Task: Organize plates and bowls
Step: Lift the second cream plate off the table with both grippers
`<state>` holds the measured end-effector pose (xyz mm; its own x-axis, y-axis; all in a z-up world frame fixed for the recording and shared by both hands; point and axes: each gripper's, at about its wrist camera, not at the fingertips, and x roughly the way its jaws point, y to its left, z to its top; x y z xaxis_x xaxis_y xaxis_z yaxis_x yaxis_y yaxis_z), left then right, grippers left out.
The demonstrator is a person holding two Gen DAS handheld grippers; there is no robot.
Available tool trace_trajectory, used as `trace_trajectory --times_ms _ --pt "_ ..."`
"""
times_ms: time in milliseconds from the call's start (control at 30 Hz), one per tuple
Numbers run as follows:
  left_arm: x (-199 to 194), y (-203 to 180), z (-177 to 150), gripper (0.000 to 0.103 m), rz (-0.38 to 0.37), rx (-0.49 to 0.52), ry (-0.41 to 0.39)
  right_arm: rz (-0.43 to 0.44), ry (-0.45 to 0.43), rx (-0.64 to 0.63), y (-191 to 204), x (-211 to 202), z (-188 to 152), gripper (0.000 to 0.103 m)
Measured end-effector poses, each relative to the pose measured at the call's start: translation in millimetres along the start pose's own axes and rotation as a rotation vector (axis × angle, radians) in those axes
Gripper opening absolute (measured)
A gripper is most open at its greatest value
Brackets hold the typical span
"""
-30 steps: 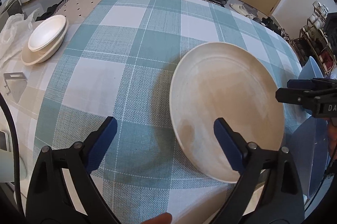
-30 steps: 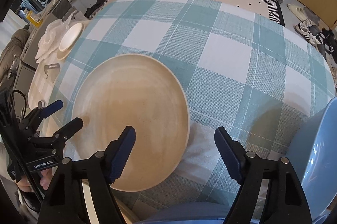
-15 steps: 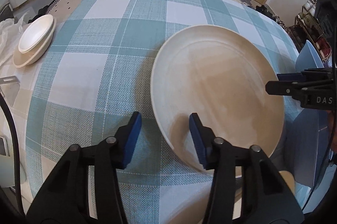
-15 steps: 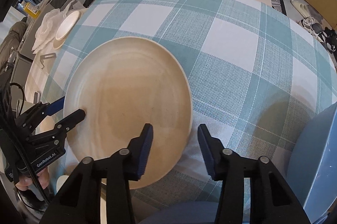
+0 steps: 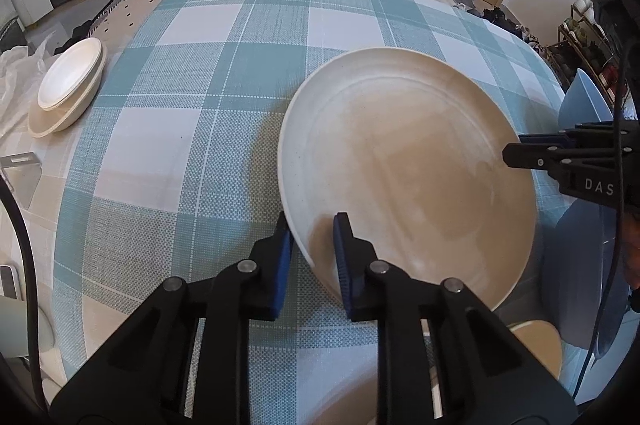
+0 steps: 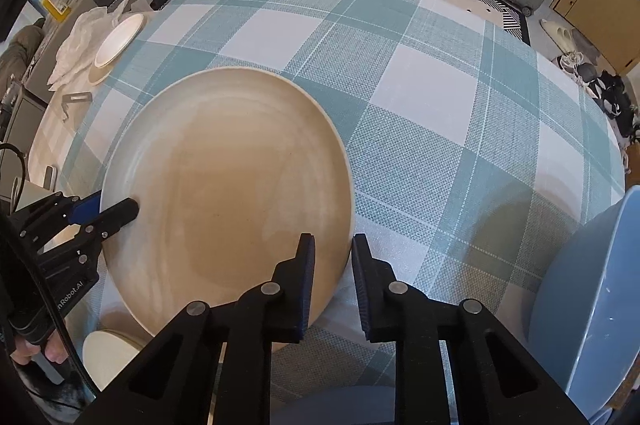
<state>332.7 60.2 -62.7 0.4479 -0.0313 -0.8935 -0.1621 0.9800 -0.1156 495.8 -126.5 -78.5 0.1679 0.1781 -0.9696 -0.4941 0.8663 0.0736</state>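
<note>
A large cream plate (image 5: 408, 161) is held above the teal checked tablecloth (image 5: 224, 73), tilted slightly. My left gripper (image 5: 310, 237) is shut on its left rim. My right gripper (image 6: 332, 257) is shut on its right rim; the plate (image 6: 224, 193) fills the middle of the right wrist view. Each gripper shows in the other's view, the right one (image 5: 516, 153) and the left one (image 6: 116, 209). A stack of two smaller dishes (image 5: 66, 93) sits at the table's far left edge, also in the right wrist view (image 6: 116, 43).
A blue chair (image 6: 592, 297) stands at the near right of the table. Another cream dish (image 6: 108, 353) lies below the plate near the front edge. A metal bracket (image 5: 20, 173) and white plastic bags (image 6: 76, 45) lie at the left. Suitcases and drawers stand beyond.
Both grippers went from wide open to shut on opposite rims of the plate. The plate has lifted slightly off the cloth.
</note>
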Motion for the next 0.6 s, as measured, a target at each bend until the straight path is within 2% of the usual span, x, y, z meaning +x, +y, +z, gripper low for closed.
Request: trace_trajectory --times_ms 600 --pt "-38.3 -3.4 1.5 0.017 0.021 0.011 -0.065 -0.001 -0.089 0.007 3.8 -35.4 -4.6 0.019"
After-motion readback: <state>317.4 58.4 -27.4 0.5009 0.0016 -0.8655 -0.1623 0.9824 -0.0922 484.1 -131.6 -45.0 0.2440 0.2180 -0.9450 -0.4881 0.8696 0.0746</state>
